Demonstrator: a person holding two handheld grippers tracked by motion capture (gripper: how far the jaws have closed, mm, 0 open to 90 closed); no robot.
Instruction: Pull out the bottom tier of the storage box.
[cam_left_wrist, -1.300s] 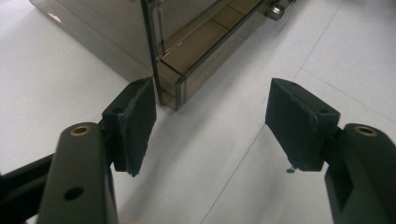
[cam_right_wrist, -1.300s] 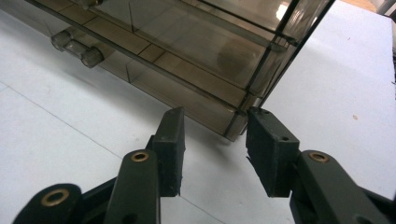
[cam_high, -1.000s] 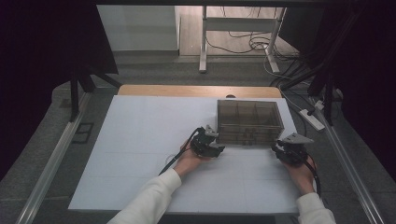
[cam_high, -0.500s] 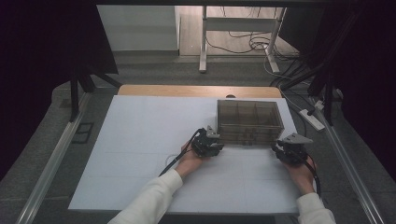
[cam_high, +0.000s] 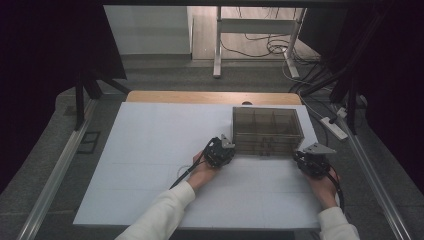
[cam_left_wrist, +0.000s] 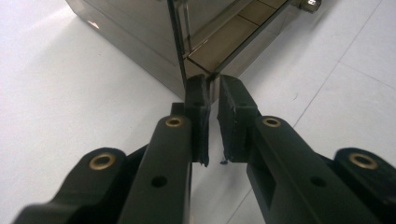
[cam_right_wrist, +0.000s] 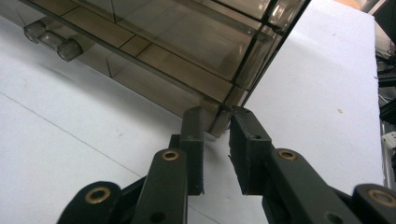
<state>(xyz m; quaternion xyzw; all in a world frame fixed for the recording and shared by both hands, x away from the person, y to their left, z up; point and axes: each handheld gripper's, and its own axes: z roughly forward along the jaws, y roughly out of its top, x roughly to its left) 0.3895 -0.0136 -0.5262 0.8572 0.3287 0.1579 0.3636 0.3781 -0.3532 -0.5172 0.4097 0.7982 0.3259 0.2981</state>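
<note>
On the white worktop (cam_high: 150, 165), toward its far right, a smoky clear box (cam_high: 267, 130) with inner dividers sits between a person's two hands. The left claw (cam_high: 226, 148) is at the box's near-left corner, the right claw (cam_high: 306, 156) at its near-right corner. The left claw's jaws have just been closing and now stand nearly together, pinched on the thin corner wall (cam_left_wrist: 180, 70). The right claw's jaws have also been closing; a narrow gap remains, with the box's corner edge (cam_right_wrist: 223, 122) at their tips, and whether the pads press on it cannot be told.

To do this step well, both grips should probably bite squarely on the wall edges before any lift, and the two hands should rise together and level, since a thin, slick wall could slip or the box could twist.

The high view gives the layout: box, both hands, white sleeves (cam_high: 165, 210). The left claw (cam_left_wrist: 211, 100) view shows the wall caught between the pads. The right claw (cam_right_wrist: 215, 135) view shows a small clear handle (cam_right_wrist: 51, 39) on the box front.
</note>
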